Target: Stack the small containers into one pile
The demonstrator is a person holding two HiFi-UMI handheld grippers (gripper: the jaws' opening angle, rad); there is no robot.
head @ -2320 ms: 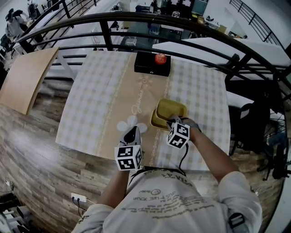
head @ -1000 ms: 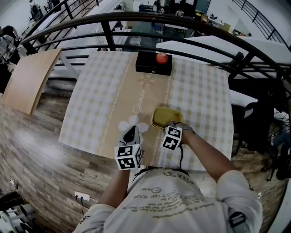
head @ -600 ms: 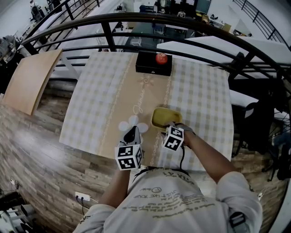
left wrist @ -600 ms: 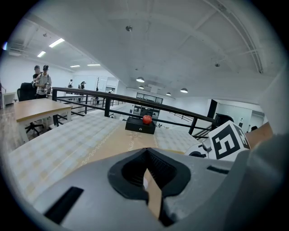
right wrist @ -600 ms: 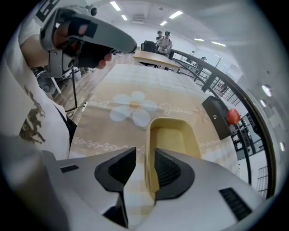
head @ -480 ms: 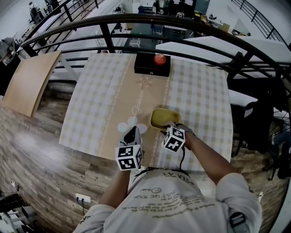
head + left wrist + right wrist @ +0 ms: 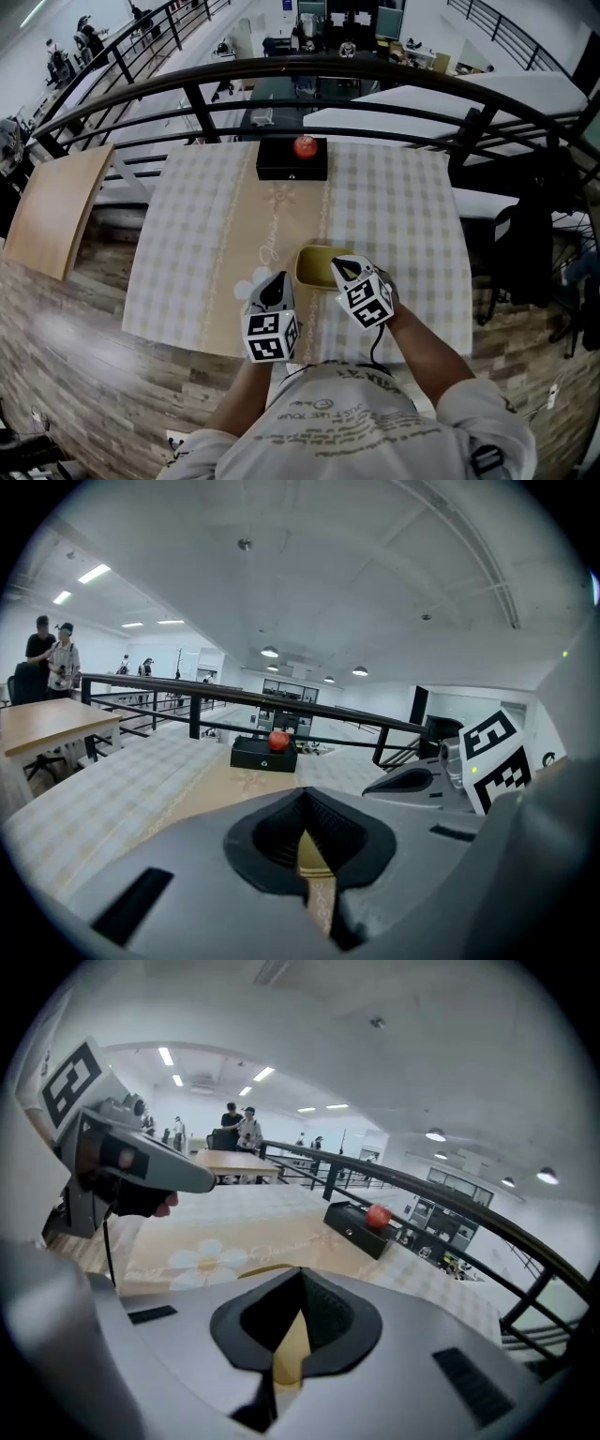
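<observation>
The yellow small containers (image 7: 317, 265) sit as one pile on the checked tablecloth, near the table's front edge; I cannot tell how many there are. My right gripper (image 7: 338, 267) hovers just over the pile's near right rim, jaws shut with nothing between them. In the right gripper view a strip of yellow container (image 7: 290, 1349) shows below the shut right gripper (image 7: 301, 1274). My left gripper (image 7: 274, 285) hangs to the left of the pile, apart from it. The left gripper view shows the left gripper (image 7: 302, 795) shut and empty.
A black box (image 7: 292, 162) with a red apple (image 7: 305, 145) on it stands at the table's far edge. A white flower print (image 7: 247, 287) lies under the left gripper. A dark curved railing (image 7: 281, 75) runs behind the table, and a wooden tabletop (image 7: 52, 216) is at the left.
The upper yellow container, askew on the lower one before, now sits squarely in the pile. The right gripper has let go of it and stands shut. The left gripper has barely moved.
</observation>
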